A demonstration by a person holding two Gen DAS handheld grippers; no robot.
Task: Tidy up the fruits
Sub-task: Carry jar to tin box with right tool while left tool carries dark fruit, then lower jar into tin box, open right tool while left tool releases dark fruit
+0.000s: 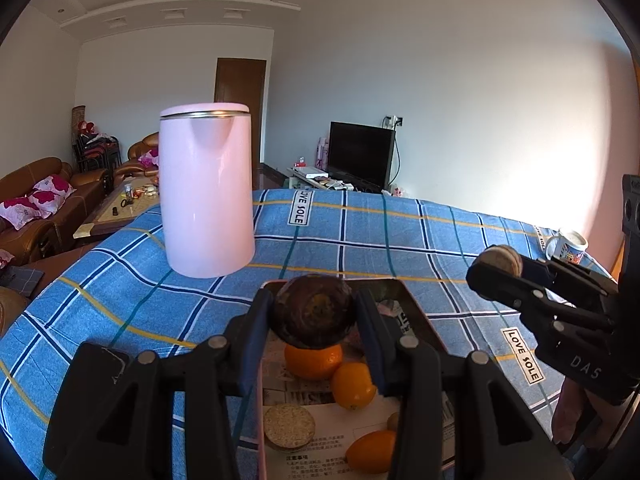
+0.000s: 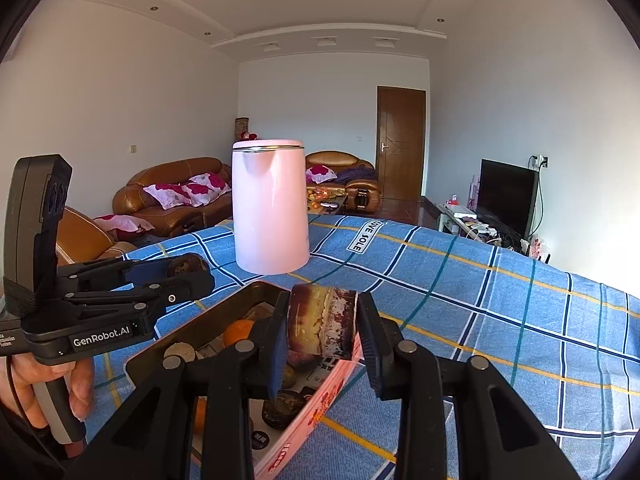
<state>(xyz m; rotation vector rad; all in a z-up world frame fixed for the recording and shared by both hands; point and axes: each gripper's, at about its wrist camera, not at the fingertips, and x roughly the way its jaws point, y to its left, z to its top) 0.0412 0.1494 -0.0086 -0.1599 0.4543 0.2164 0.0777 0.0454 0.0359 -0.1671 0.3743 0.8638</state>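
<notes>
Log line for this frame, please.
left gripper: holds dark fruit over tray | right gripper: holds disc | kettle: upright

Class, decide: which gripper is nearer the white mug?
Right. The right gripper hangs just before the white mug; the left gripper holds fruit over the tray, farther away.

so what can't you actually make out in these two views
- Tray contents: in the left wrist view the left gripper and its dark round fruit cover the middle; the bottom edge cuts off the near end.
- Print on the tray's paper lining: too small to read.
- Right gripper: its disc-shaped piece hides the tray's far corner in the right wrist view.
- Mug pattern: too small and washed out by glare.
</notes>
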